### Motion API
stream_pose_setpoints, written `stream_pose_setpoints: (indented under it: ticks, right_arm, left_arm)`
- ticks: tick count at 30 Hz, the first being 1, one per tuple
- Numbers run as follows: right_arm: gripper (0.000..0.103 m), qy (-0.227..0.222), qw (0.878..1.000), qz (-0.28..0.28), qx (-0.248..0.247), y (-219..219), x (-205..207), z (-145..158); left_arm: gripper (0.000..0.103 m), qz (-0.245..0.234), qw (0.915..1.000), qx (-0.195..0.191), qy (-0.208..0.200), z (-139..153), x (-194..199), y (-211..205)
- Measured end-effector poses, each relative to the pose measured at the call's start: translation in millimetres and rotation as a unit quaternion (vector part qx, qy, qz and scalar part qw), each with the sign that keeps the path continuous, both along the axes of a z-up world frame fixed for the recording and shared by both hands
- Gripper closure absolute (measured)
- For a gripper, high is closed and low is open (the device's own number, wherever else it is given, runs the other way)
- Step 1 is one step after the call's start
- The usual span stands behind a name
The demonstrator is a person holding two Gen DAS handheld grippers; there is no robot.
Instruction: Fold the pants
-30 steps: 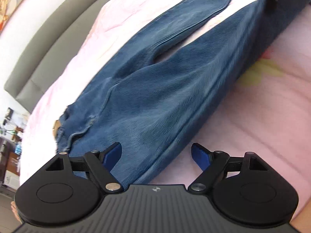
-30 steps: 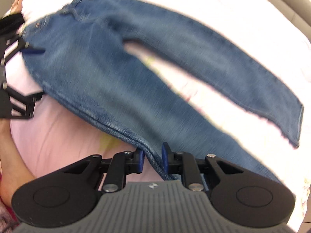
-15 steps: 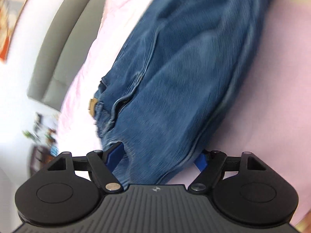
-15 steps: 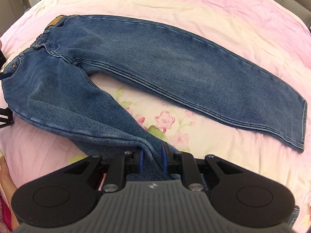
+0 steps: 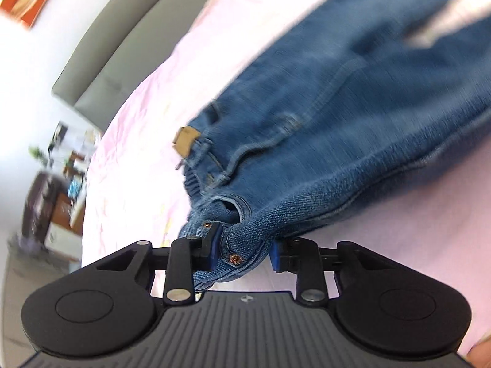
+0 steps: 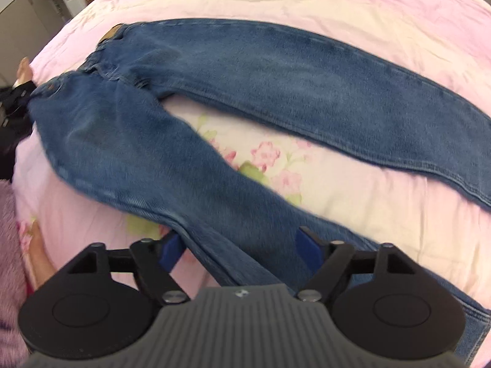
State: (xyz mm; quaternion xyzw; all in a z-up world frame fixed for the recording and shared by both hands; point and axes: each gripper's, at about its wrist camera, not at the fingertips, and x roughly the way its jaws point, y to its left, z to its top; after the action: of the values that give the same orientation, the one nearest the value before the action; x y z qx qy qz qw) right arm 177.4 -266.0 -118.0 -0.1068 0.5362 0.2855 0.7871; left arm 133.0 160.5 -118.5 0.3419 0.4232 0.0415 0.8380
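the blue jeans (image 6: 245,98) lie spread out on my pink bed cover (image 6: 337,15), with both legs long and flat and a gap between them where pink flowers (image 6: 264,156) show. my left gripper (image 5: 244,250) pinches the top corner of the jeans, right by the little copper rivets (image 5: 234,257), and the cloth is bunched between the blue pads (image 5: 214,245). a tan patch (image 5: 185,138) sits on the waistband farther off. my right gripper (image 6: 237,245) is spread wide over the near leg, with the blue pads on each side of the cloth and not squeezing it. a gray headboard (image 5: 101,70) stands behind the bed.
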Motion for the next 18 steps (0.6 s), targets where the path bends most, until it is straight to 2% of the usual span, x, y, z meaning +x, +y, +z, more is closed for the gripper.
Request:
stream_pose_setpoints:
  ticks: [2, 5, 12, 18]
  right_arm:
    - [0.023, -0.009, 1.0, 0.004, -0.025, -15, -11, 2]
    - [0.023, -0.022, 0.995, -0.016, -0.098, -42, -22, -3]
    - [0.026, -0.01, 0.987, -0.072, -0.146, -143, -51, -3]
    - [0.031, 0.024, 0.984, -0.015, -0.175, -190, -87, -21]
  left_arm:
    - [0.069, 0.017, 0.9997, -0.019, -0.006, 15, 7, 1]
    - [0.069, 0.029, 0.999, -0.035, -0.006, 31, 12, -5]
    - [0.069, 0.046, 0.9984, -0.031, 0.001, 40, 23, -16]
    - [0.069, 0.053, 0.9983, -0.019, 0.017, 40, 25, -19]
